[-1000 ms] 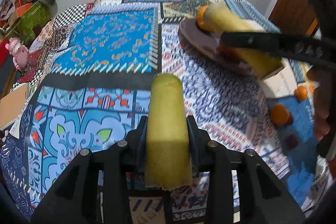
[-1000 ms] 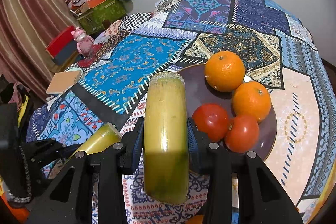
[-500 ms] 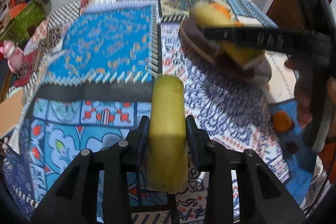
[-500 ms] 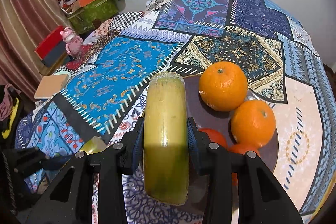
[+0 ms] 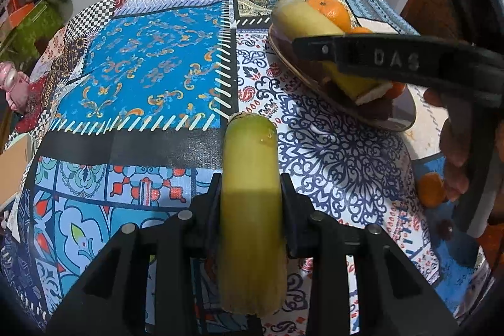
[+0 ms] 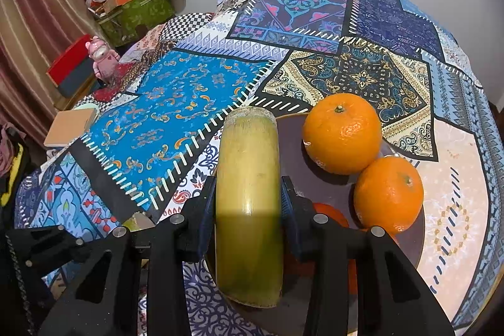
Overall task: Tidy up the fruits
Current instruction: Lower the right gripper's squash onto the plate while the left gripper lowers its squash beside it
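Note:
My left gripper (image 5: 250, 188) is shut on a yellow-green sugarcane piece (image 5: 250, 197) and holds it above the patterned tablecloth. My right gripper (image 6: 249, 194) is shut on a second sugarcane piece (image 6: 249, 203) and holds it over the left edge of the dark plate (image 6: 318, 181). Two oranges (image 6: 343, 133) (image 6: 389, 194) lie on the plate, and a tomato (image 6: 330, 214) shows partly behind my right fingers. In the left wrist view the right gripper (image 5: 393, 59) crosses over the plate (image 5: 371, 112) with its sugarcane piece (image 5: 312, 27).
A loose orange (image 5: 433, 189) and a small dark fruit (image 5: 445, 229) lie on the cloth at the right. The patchwork tablecloth (image 6: 195, 93) covers the round table. Boxes and a pink toy (image 6: 102, 55) stand beyond the table's left edge.
My right gripper has moved forward and down over the plate with its sugarcane piece, so the tomatoes are now mostly hidden. My left gripper has stayed nearly in place.

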`<state>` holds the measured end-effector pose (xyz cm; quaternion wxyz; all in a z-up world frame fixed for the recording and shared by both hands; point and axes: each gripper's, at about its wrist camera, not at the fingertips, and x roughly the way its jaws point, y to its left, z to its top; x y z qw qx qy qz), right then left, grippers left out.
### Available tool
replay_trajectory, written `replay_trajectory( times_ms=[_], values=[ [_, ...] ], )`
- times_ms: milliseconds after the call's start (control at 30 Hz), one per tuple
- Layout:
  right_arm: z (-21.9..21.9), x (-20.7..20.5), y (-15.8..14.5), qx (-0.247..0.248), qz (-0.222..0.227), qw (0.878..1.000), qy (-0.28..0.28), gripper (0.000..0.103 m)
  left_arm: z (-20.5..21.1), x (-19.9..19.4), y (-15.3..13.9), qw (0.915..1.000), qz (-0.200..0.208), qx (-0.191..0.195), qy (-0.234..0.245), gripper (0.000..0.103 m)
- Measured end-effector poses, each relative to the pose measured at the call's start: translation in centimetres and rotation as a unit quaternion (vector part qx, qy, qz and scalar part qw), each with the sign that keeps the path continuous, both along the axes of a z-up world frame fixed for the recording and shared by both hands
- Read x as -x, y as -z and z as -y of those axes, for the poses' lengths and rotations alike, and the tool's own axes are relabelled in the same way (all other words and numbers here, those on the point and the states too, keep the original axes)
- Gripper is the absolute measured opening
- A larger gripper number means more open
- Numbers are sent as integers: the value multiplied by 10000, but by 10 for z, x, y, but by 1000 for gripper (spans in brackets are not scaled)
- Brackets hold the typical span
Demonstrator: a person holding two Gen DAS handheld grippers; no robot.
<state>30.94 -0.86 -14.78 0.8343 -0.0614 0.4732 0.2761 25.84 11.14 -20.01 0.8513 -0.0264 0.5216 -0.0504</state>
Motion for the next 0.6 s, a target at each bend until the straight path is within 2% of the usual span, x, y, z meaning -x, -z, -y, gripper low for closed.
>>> replay_trajectory(
  times_ms=[233,600],
  values=[
    [13,-5,-4,-157,-148,9996,156,36,-7,-6,-17,9997,155,152,-147,34],
    [54,9,-34,-227,233,9992,223,36,9,-26,-44,9989,392,200,-168,34]
  ],
)
